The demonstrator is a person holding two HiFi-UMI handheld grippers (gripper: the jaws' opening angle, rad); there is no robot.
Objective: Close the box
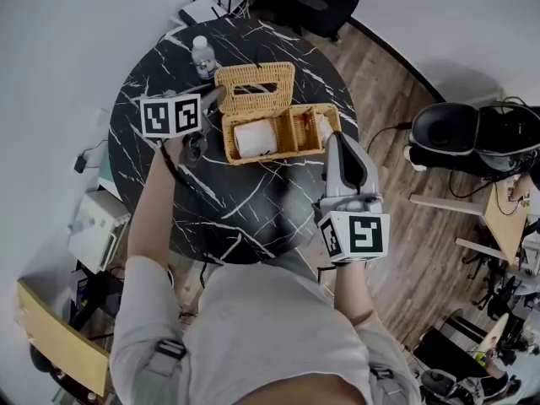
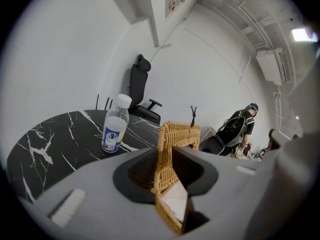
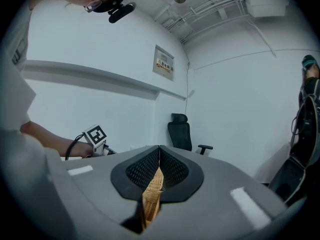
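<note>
The wicker box (image 1: 278,153) sits open at upper centre of the head view on the black bench (image 1: 253,213), its lid (image 1: 256,87) raised behind it. The left claw (image 2: 167,170) is clamped on the lid's edge, probably to swing it down. The right claw (image 3: 156,176), nearly closed, pinches the box's right-hand wall, apparently to steady it.

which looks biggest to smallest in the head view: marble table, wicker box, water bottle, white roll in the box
1. marble table
2. wicker box, lid open
3. white roll and water bottle: near alike, not ranked; the bottle is seen from above, which shortens it.
</note>
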